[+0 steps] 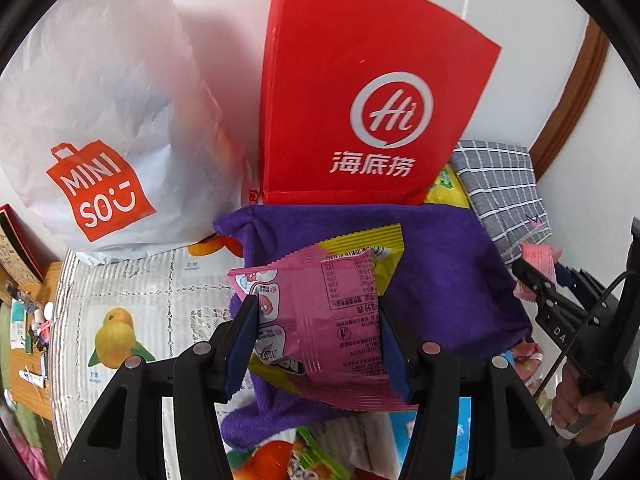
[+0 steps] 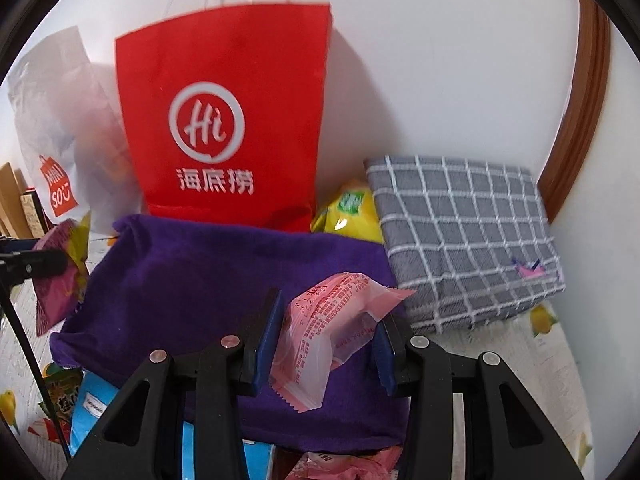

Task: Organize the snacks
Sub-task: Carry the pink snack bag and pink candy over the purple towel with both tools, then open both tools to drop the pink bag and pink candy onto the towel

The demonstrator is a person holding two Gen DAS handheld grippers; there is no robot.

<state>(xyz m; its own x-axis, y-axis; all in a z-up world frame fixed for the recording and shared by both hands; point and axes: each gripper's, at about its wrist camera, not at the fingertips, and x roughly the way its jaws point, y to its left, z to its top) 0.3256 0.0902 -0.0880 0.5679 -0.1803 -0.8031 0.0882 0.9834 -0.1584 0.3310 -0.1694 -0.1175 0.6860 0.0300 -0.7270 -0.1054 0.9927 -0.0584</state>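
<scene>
Snacks: the pink-and-yellow packet (image 1: pixel 340 312), clamped in the left gripper (image 1: pixel 320 344), and the pink packet (image 2: pixel 332 336), clamped in the right gripper (image 2: pixel 324 344), hang over the purple cloth (image 2: pixel 208 280); slick crumpling film may slip out.

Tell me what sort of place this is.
Probably a home, at a table against a wall: a fruit-print tablecloth, a red paper shopping bag and a white Miniso bag standing on it, with a folded checked cloth beside them.
</scene>
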